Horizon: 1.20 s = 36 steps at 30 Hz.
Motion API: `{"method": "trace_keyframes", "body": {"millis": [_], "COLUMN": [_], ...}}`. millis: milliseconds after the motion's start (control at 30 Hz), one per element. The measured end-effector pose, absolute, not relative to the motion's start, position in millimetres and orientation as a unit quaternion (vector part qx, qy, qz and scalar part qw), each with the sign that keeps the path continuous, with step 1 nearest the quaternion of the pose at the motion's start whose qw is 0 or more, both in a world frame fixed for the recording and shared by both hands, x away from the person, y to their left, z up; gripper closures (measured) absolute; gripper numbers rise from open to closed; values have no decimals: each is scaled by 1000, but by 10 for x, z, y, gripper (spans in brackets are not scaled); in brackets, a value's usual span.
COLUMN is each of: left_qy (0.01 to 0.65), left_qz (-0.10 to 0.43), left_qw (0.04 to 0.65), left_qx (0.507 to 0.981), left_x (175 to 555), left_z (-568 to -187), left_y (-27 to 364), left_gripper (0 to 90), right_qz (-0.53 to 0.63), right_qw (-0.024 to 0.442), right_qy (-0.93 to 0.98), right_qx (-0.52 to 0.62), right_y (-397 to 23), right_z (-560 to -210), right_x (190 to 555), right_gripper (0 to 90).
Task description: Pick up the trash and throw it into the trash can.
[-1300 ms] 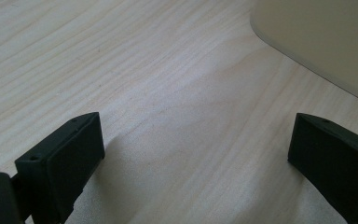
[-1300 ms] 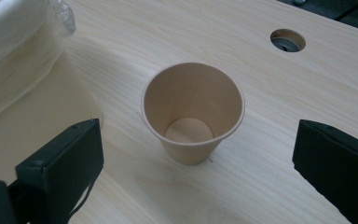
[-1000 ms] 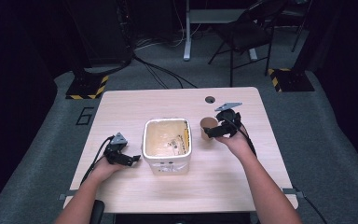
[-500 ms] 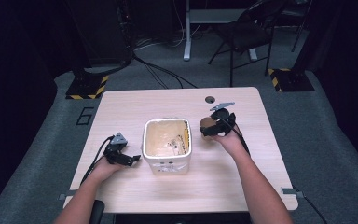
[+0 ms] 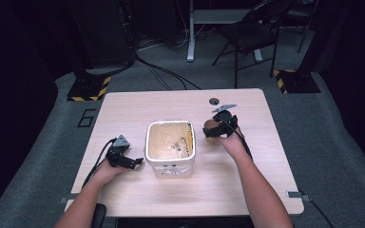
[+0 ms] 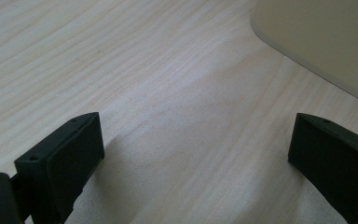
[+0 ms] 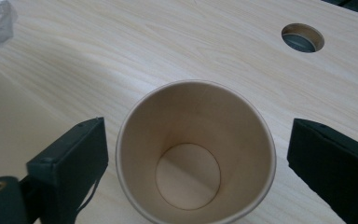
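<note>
Up close, right tool [image 7: 196, 154] spread around empty cup [image 7: 196, 154] (unpinched), left tool [image 6: 193, 163] spread over bare table [image 6: 144, 70].

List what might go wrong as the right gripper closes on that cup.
1. The cup is empty, light paper. The right gripper is open around it with gaps on both sides, slightly off-centre, so one of the fingers may touch first and tip or shove it.
2. A hard squeeze could crush its thin rim.
3. The bin stands close beside the cup, so a sideways nudge could knock the cup against it.
</note>
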State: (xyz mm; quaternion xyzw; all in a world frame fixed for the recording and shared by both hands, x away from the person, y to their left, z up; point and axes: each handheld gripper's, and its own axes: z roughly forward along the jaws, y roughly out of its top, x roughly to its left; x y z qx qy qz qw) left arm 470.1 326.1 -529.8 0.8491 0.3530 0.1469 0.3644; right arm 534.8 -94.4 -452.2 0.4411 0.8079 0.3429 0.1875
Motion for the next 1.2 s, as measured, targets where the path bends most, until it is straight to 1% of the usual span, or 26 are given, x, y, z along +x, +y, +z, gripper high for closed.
{"method": "trace_keyframes", "body": {"millis": [200, 400, 600, 867, 1200], "left_qy": [353, 353, 353, 352, 353], "left_qz": [147, 148, 147, 147, 148], "left_qw": [365, 366, 365, 364, 365], "left_qx": [849, 848, 849, 850, 849], "left_x": [4702, 4702, 4702, 4703, 4703], "left_z": [-5298, -5301, -5299, -5298, -5300], "left_y": [3260, 3259, 3260, 3261, 3259], "left_gripper": [33, 33, 33, 33, 33], "right_qz": [341, 339, 338, 344, 361], "right_qw": [181, 175, 177, 177, 183], "right_qy": [805, 809, 812, 812, 817], "right_qx": [450, 447, 442, 436, 410], "right_y": [-950, -937, -923, -961, -933], "right_z": [-4554, -4573, -4536, -4396, -4069], "right_x": [5380, 5382, 5347, 5274, 5164], "right_gripper": [92, 159, 168, 169, 172]}}
